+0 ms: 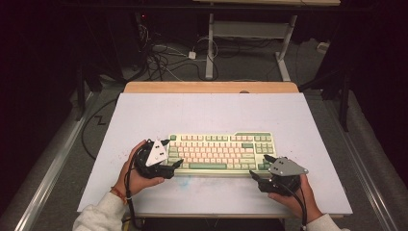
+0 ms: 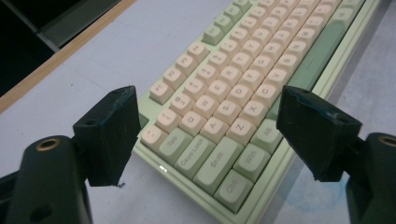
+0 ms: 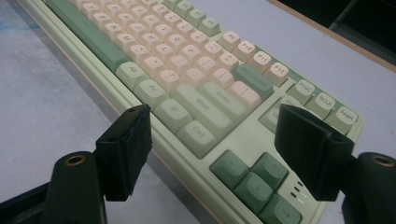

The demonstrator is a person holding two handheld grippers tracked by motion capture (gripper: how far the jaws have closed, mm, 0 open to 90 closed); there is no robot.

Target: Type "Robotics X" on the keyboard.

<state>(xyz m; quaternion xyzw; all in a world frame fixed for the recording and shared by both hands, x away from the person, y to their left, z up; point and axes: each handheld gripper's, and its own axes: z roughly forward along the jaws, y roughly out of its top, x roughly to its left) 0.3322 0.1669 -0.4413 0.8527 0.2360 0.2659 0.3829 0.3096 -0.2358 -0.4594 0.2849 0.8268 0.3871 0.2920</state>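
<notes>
High view has the keyboard (image 1: 221,152) mid-frame on the tabletop (image 1: 144,115), a hand on each end. Left gripper (image 1: 169,155) and right gripper (image 1: 258,166) both angle inward, jaws wide open around the keyboard's corners, gripping nothing yet.

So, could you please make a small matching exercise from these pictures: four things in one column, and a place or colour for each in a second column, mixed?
Things:
1. left gripper
2. right gripper
3. space bar
4. letter keys

Places or colours:
A. cream
B. dark green
C. at the keyboard's arrow-key end
D. at the keyboard's Tab and Caps Lock end

Pairs: 1-D, 2-C, 3-B, 4-A
</notes>
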